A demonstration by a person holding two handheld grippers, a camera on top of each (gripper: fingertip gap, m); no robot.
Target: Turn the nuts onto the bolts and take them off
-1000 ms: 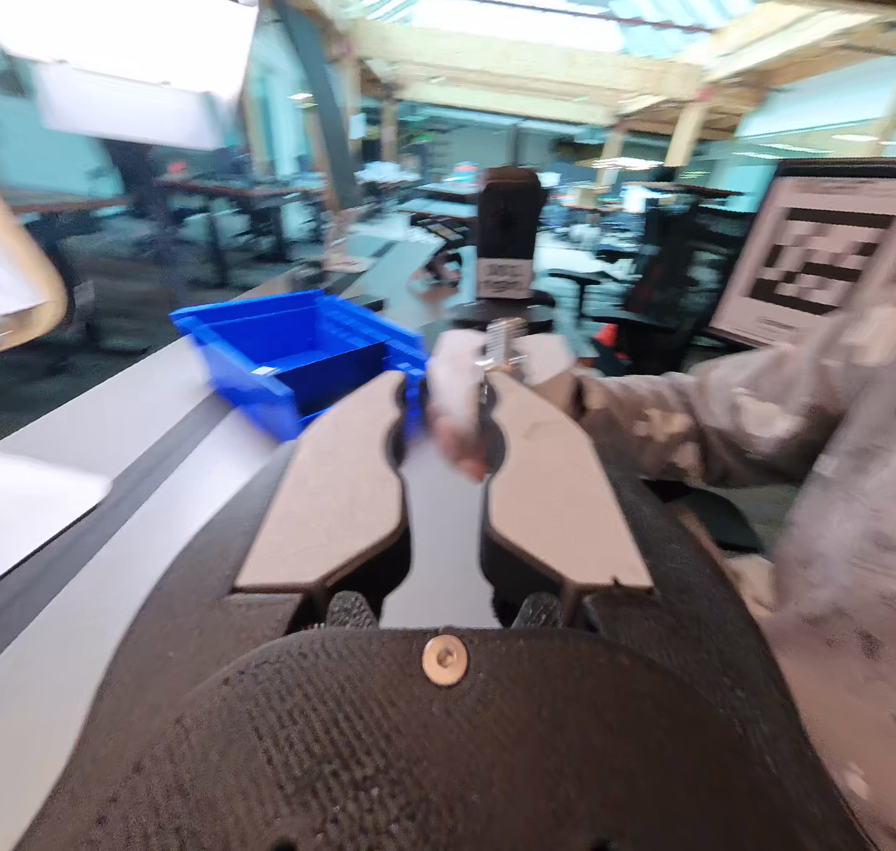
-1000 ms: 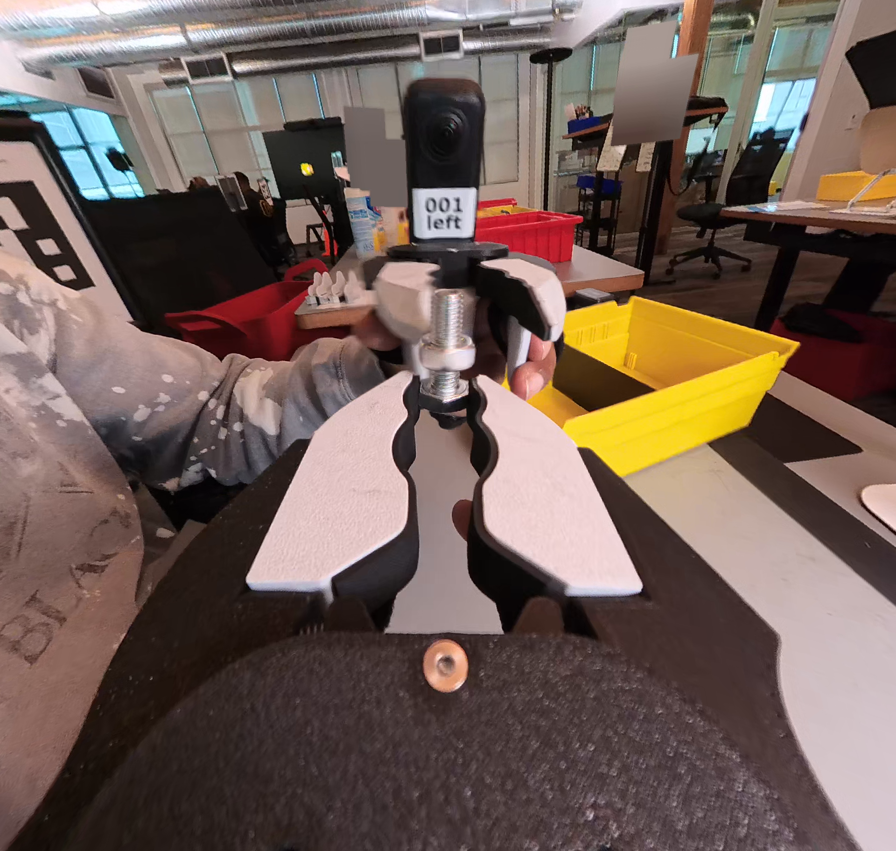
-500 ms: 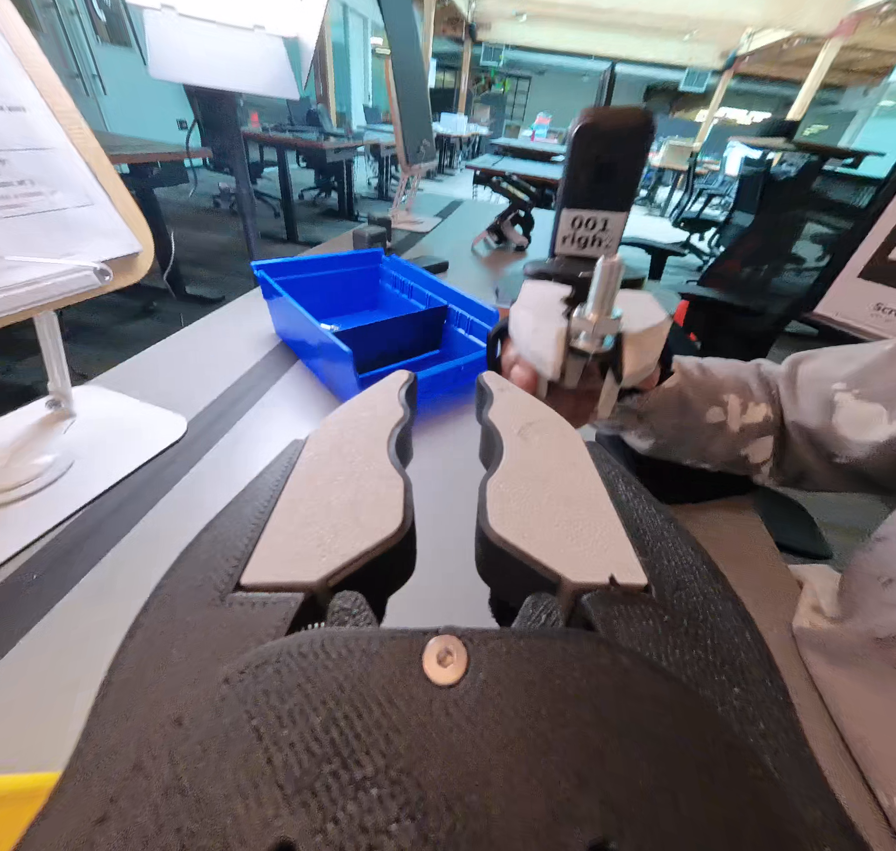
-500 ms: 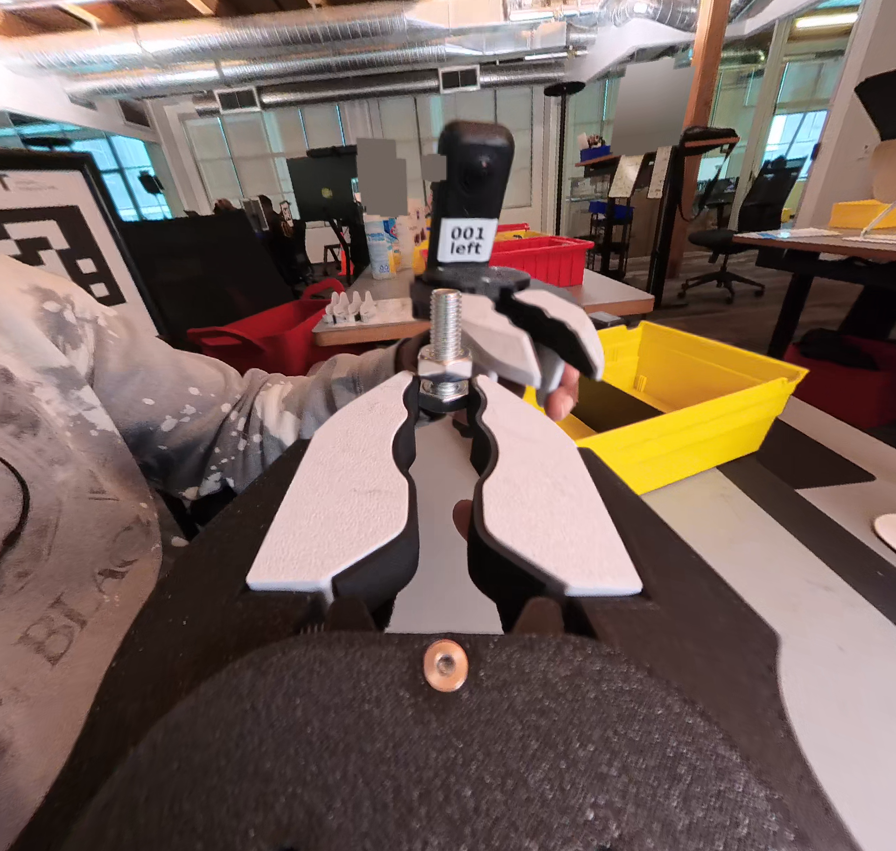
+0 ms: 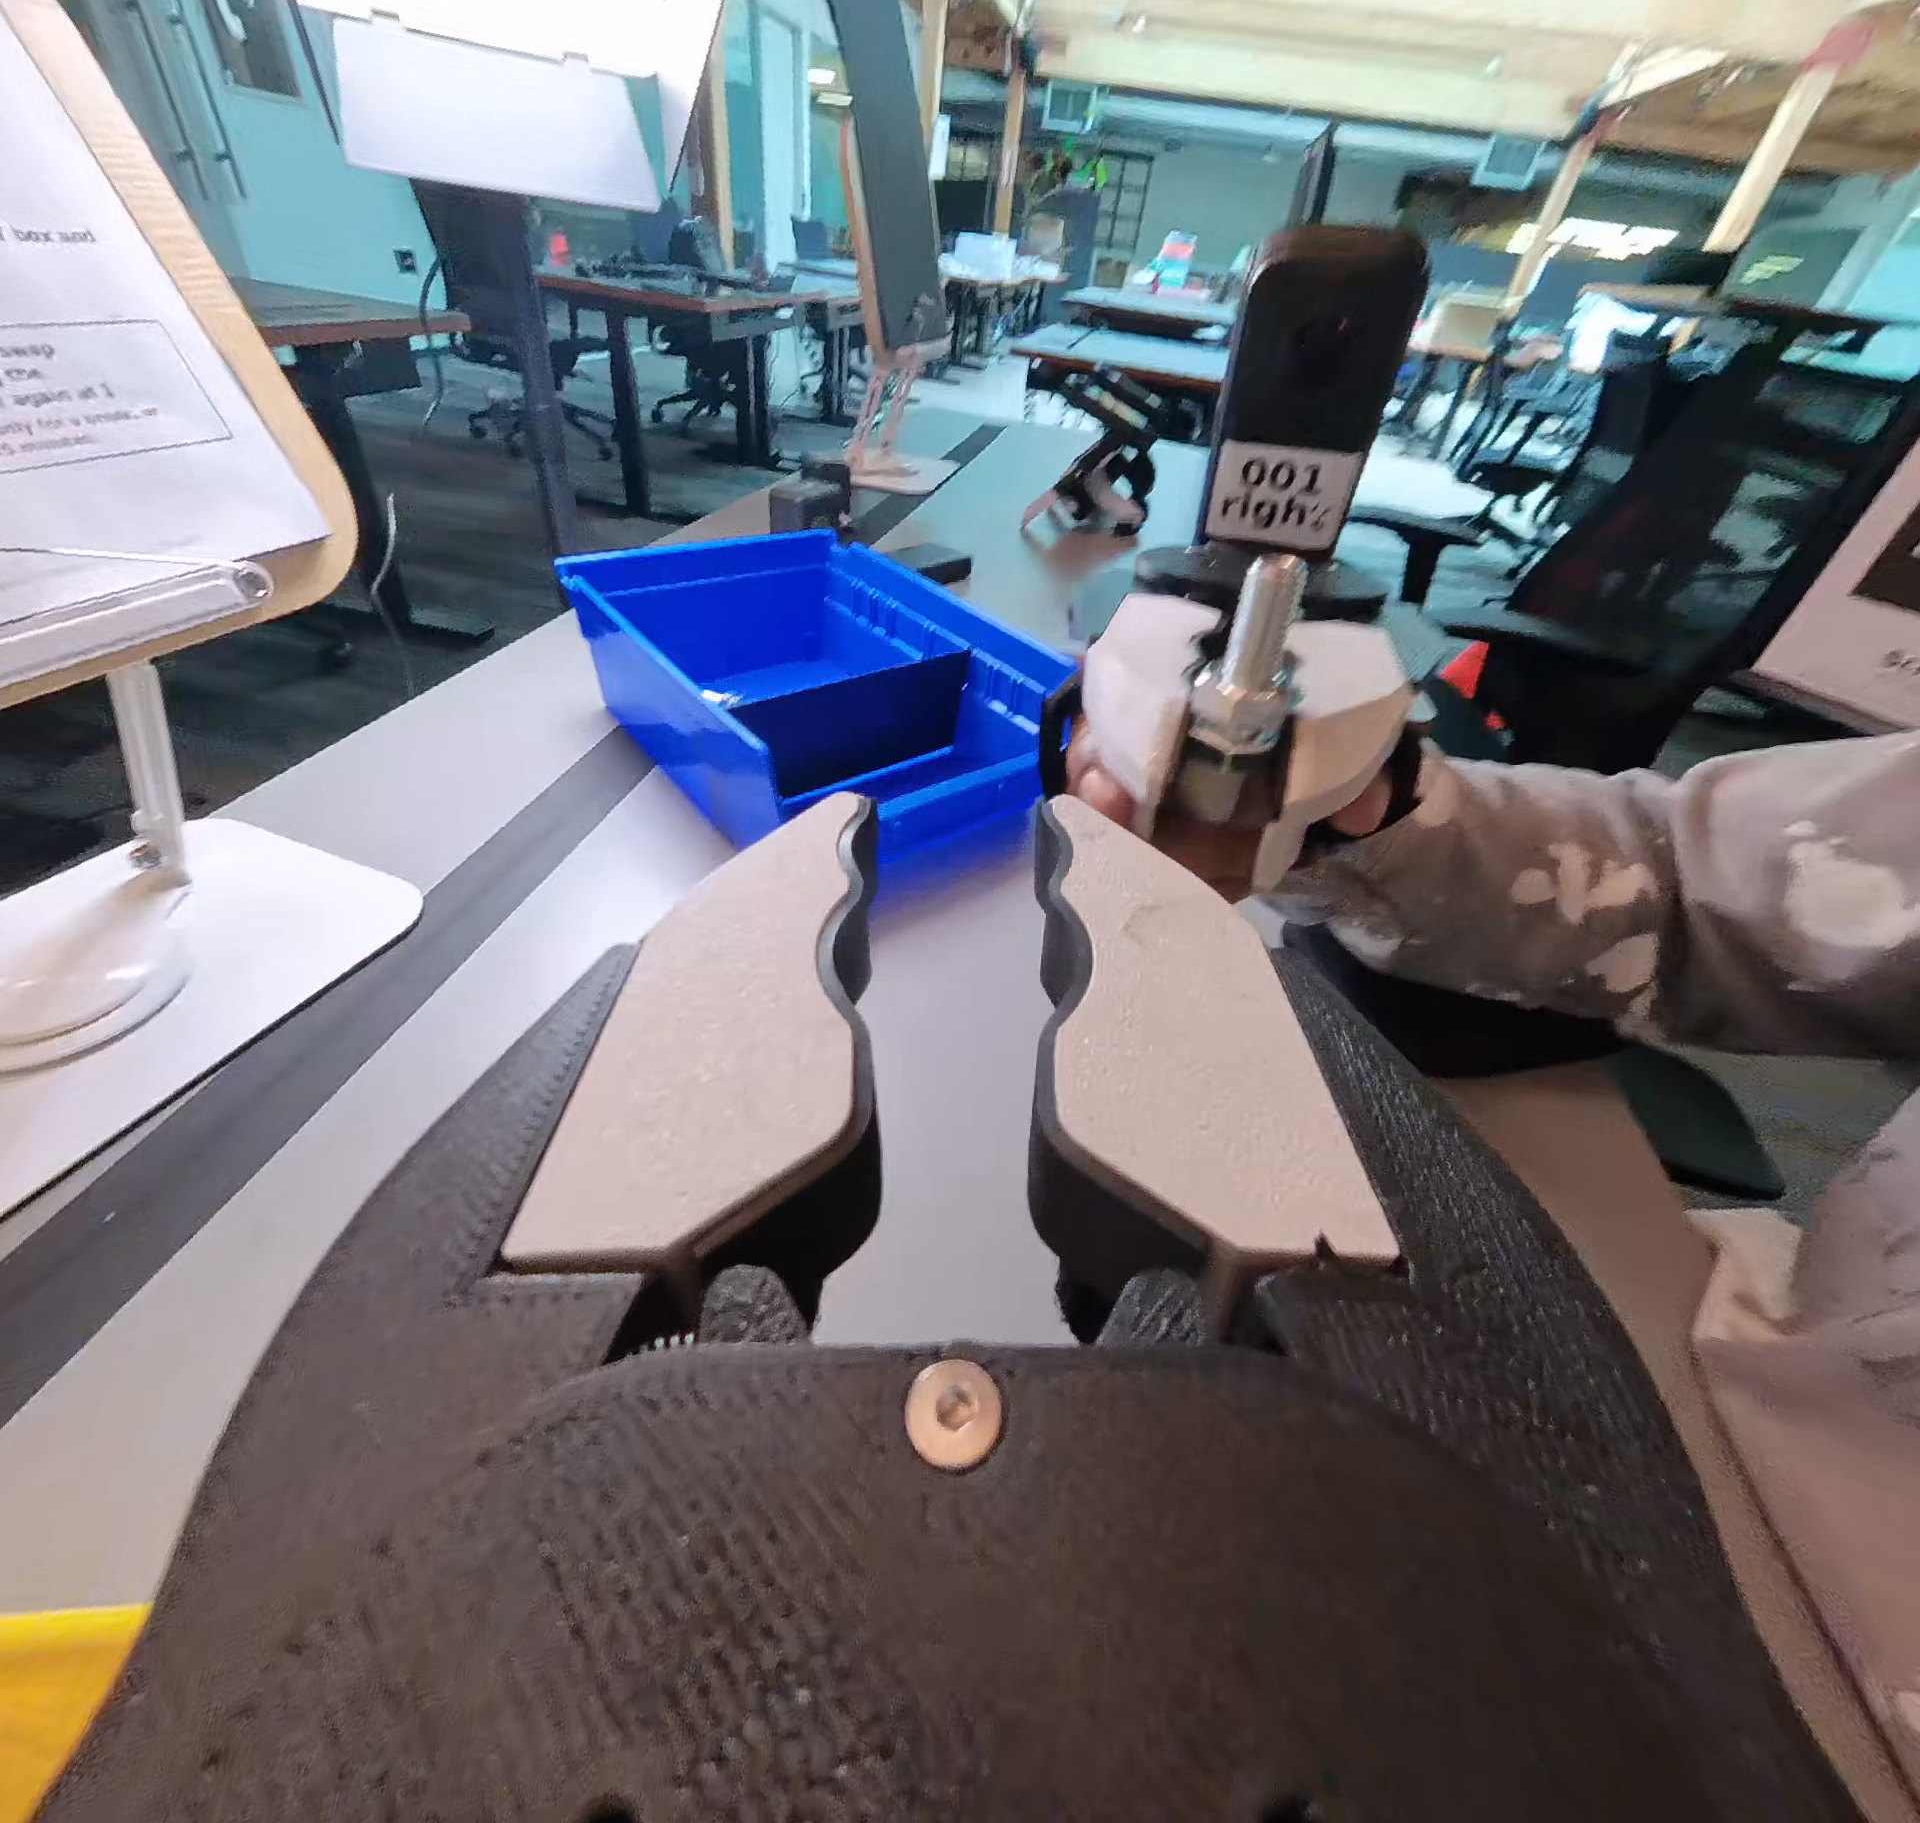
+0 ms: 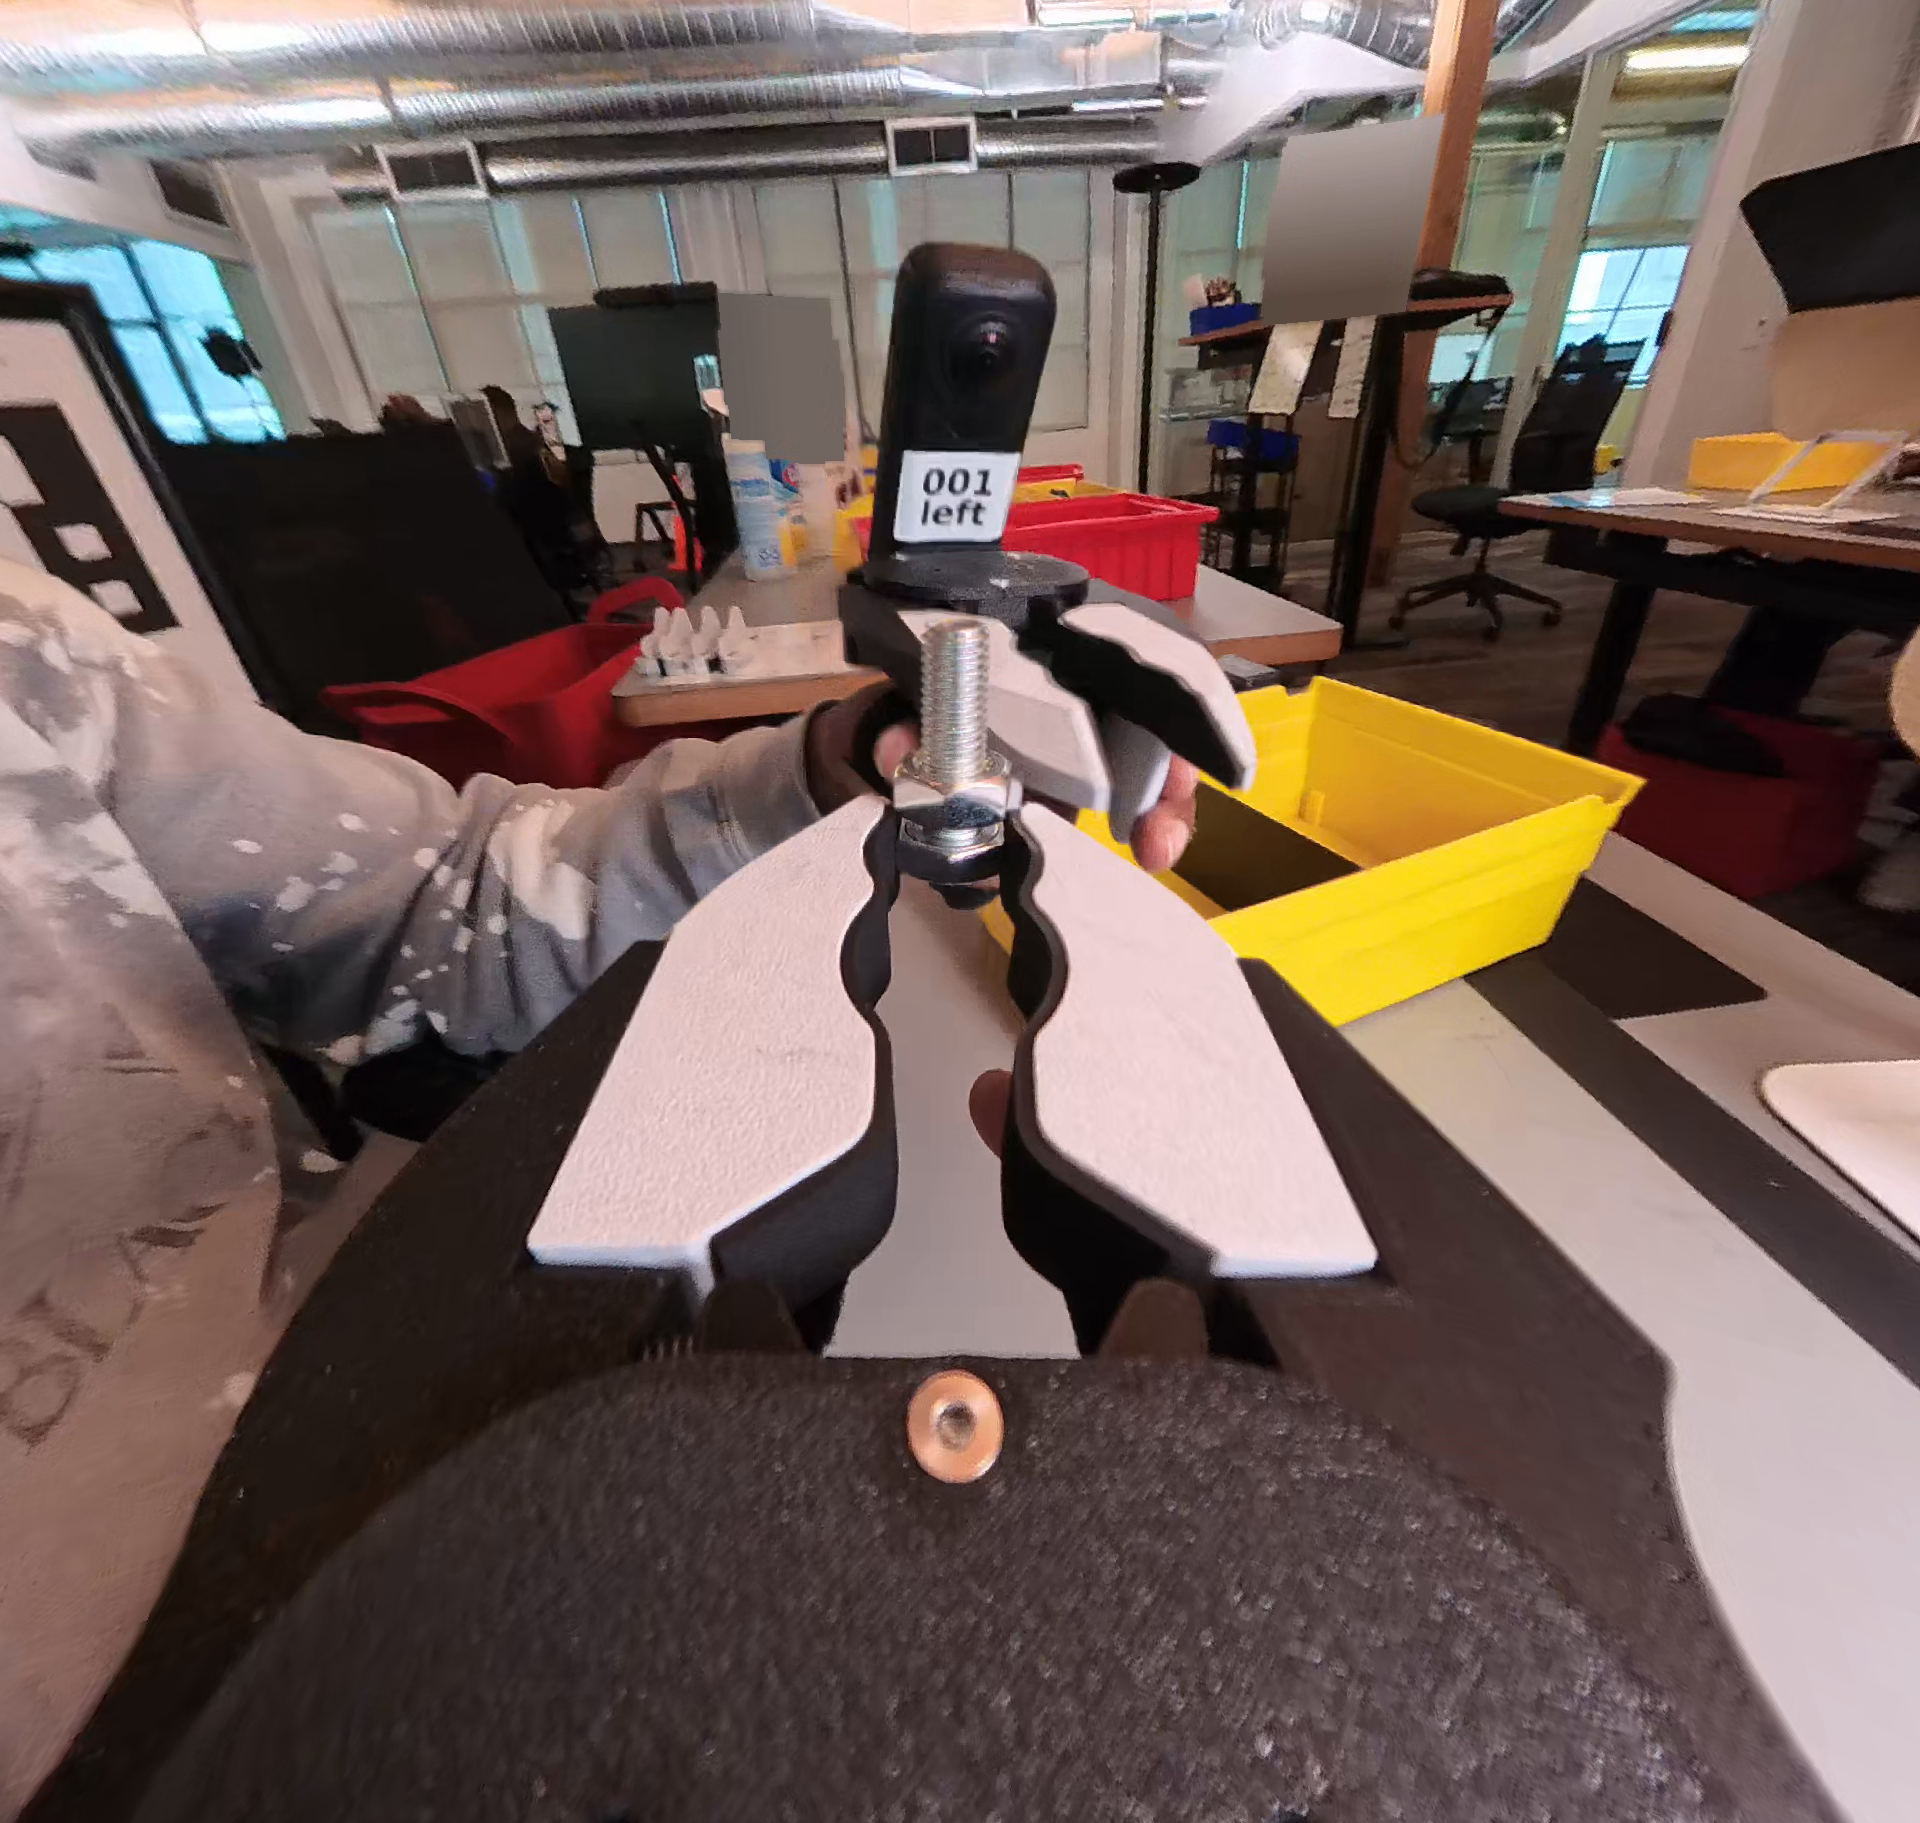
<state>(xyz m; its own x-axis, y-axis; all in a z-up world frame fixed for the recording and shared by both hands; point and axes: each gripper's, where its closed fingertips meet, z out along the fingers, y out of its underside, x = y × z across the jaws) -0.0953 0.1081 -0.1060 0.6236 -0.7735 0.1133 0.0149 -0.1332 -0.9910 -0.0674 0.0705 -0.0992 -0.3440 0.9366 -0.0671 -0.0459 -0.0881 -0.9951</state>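
A blue bin (image 5: 831, 703), with nothing visible inside, sits on the grey table (image 5: 436, 817) at left, beyond the left gripper (image 5: 948, 823), whose fingers stand apart and grip nothing. To its right, the right gripper (image 6: 948, 843) clamps the head end of an upright bolt (image 6: 951, 703), a nut (image 6: 951, 781) threaded low on the shank. A loose re-grip could let the nut slip or tilt the bolt. The yellow bin (image 6: 1403, 869) at far right shows no contents.
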